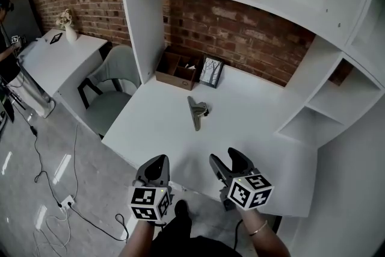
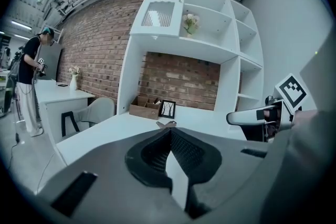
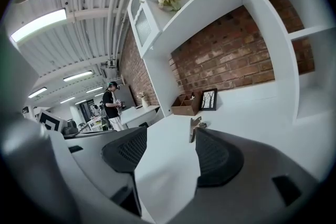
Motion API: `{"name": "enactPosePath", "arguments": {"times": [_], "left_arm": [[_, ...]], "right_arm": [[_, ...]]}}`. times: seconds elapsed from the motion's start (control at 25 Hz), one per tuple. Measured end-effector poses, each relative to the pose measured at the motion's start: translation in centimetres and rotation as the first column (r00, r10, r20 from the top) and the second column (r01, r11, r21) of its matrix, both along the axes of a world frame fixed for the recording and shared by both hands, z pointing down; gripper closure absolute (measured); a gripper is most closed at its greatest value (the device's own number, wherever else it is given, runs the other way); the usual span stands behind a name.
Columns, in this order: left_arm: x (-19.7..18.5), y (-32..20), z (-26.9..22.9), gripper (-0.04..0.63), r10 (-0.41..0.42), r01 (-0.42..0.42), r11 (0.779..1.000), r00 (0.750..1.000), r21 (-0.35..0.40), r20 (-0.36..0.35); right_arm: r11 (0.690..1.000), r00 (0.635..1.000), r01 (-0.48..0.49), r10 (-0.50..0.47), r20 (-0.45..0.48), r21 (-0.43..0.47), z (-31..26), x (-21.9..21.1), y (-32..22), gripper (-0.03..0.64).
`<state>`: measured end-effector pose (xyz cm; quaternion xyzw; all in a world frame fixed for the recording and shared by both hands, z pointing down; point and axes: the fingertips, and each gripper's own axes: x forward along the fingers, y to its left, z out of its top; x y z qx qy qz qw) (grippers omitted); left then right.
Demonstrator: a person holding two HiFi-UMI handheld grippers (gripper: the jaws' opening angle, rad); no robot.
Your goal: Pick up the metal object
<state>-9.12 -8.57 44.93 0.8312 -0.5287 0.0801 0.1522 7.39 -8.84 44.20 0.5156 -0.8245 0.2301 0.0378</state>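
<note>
The metal object [image 1: 197,112], a grey-silver clip with a long flat blade and a small looped handle at its far right, lies flat near the middle of the white surface [image 1: 264,114]. Beyond it, against the brick wall, a brown wooden box [image 1: 176,71] sits with a black-framed picture [image 1: 210,71] just to its right. A grey chair [image 1: 112,92] stands off the surface's left edge. A stretch of bare surface separates the clip from both tools at the near edge: the left hand-held gripper [image 1: 157,163] has its jaws together, and the right hand-held gripper [image 1: 228,163] has its jaws wide apart, holding nothing.
</note>
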Motion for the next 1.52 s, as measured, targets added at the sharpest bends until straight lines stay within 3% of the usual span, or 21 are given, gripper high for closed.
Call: {"name": "enactPosePath", "arguments": {"times": [0.4, 0.96, 1.52], "left_arm": [[-2.8, -7.0, 0.1, 0.586, 0.017, -0.017, 1.000, 1.000, 0.004, -0.015], [-3.1, -11.6, 2.6, 0.586, 0.027, -0.028, 0.998, 1.000, -0.061, -0.016], [-2.2, -16.7, 5.7, 0.587, -0.012, 0.011, 0.990, 1.000, -0.140, -0.005]], "right_arm": [[0.998, 0.999, -0.037, 0.038, 0.016, -0.044, 0.9, -1.2, -7.4, 0.354], [0.991, 0.998, -0.044, 0.050, 0.044, -0.126, 3.6, -1.0, -14.1, 0.354], [0.967, 0.996, 0.026, -0.003, 0.092, -0.255, 8.8, -0.3, -21.3, 0.354]]}}
